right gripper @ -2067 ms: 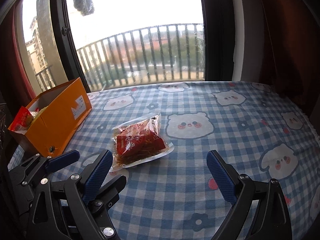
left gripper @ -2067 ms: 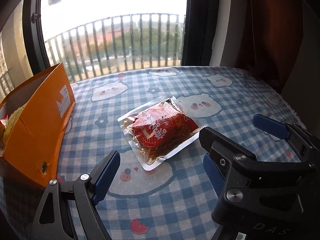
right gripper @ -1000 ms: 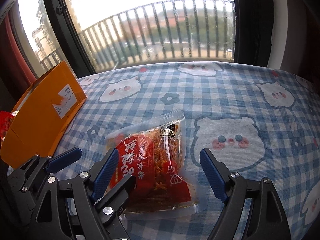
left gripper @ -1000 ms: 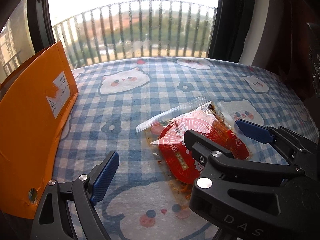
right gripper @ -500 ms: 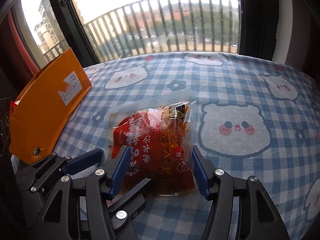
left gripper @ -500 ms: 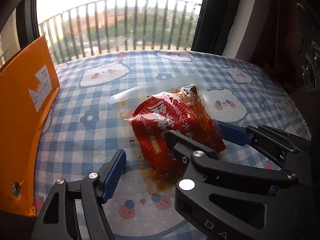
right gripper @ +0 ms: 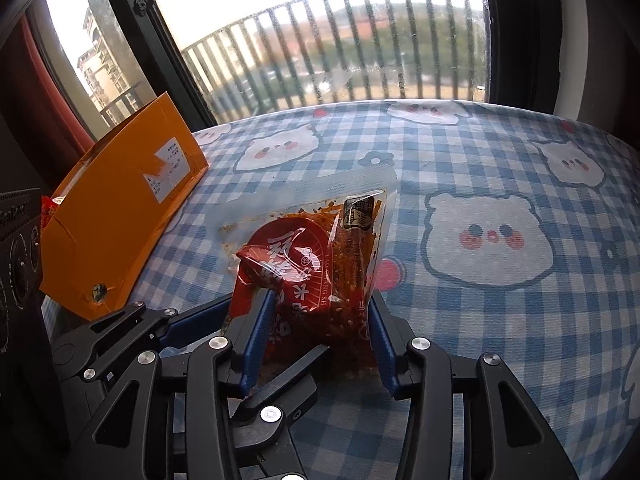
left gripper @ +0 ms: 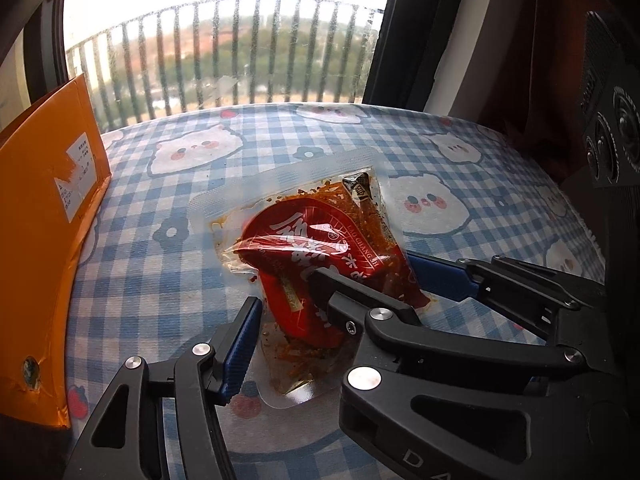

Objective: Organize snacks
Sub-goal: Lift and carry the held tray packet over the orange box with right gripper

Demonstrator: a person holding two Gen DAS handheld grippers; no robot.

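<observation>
While the right hand-held gripper has just been closing and now pinches the snack packet, buckling it off the checked counter, the left hand-held gripper has been closing around the same packet; whether its pads press, I cannot tell. Left to do: carrying it to the orange box at ten o'clock. Readable print: "LAO CHANG".

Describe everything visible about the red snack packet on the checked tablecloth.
The snack packet is a clear, glossy plastic pouch with a wide sealed border, a red label in white characters and reddish-orange spicy strips inside. It is crumpled and buckled upward off the blue checked tablecloth. The right gripper pinches its near end between blue pads, its jaws having just been closing. The left gripper also closes around it.
</observation>
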